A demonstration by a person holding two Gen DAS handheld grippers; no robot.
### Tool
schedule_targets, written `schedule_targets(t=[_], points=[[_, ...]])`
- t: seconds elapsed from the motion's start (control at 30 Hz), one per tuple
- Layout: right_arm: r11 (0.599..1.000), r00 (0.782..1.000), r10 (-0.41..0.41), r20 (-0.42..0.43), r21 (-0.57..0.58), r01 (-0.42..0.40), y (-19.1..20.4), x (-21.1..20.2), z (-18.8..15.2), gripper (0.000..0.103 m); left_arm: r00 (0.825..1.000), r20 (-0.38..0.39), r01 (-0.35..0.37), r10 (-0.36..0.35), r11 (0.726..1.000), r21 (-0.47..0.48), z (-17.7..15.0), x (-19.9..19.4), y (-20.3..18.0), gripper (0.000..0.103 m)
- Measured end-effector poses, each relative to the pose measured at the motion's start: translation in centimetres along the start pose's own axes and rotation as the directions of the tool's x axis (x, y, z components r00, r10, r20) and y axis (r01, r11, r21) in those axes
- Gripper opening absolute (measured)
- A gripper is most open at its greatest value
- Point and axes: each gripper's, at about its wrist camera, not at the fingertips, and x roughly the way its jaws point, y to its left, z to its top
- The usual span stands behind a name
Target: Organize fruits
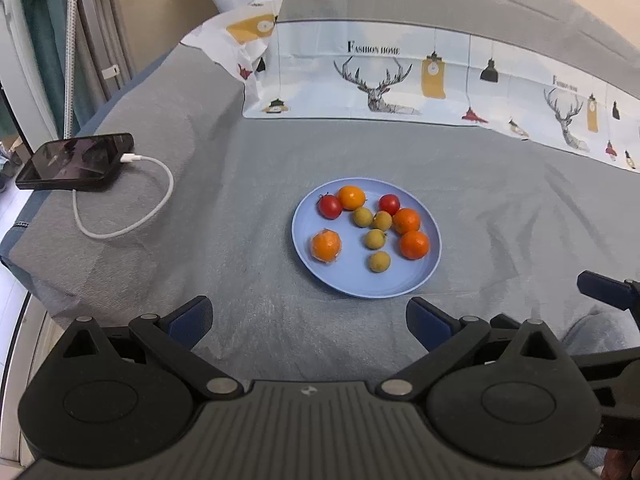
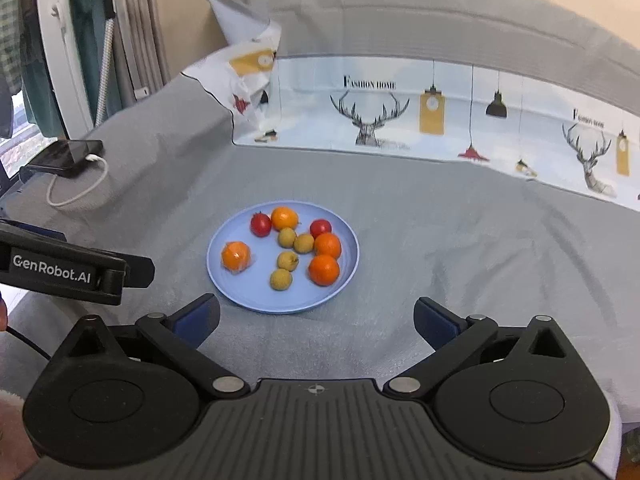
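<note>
Sorting seems not yet begun: both tools, left (image 1: 309,318) and right (image 2: 316,320), hover wide open and empty at the blue plate's (image 1: 304,236) 6 o'clock; next likely reaching for one fruit.

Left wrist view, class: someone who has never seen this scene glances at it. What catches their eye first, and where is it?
The blue plate in the middle of the grey cloth, holding mixed orange, red and yellow-green fruits. Behind it runs a white cloth printed with deer heads. Far left lies a black phone with a white cable.
</note>
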Motion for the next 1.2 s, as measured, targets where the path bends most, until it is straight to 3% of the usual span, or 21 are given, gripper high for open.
schedule_targets(t=[0.37, 1.2], points=[[1.0, 0.999, -0.005, 0.046, 0.012, 0.005, 0.0, -2.2, -0.5, 0.102, 0.999, 0.053, 0.004, -0.005, 1.0, 0.017, -0.7, -2.3, -0.5, 0.103], [0.997, 1.0, 0.002, -0.018, 0.078, -0.001, -1.1, -0.4, -0.9, 0.102, 1.0, 0.005, 0.007, -0.007, 0.999, 0.042, -0.4, -0.5, -1.0, 0.103]])
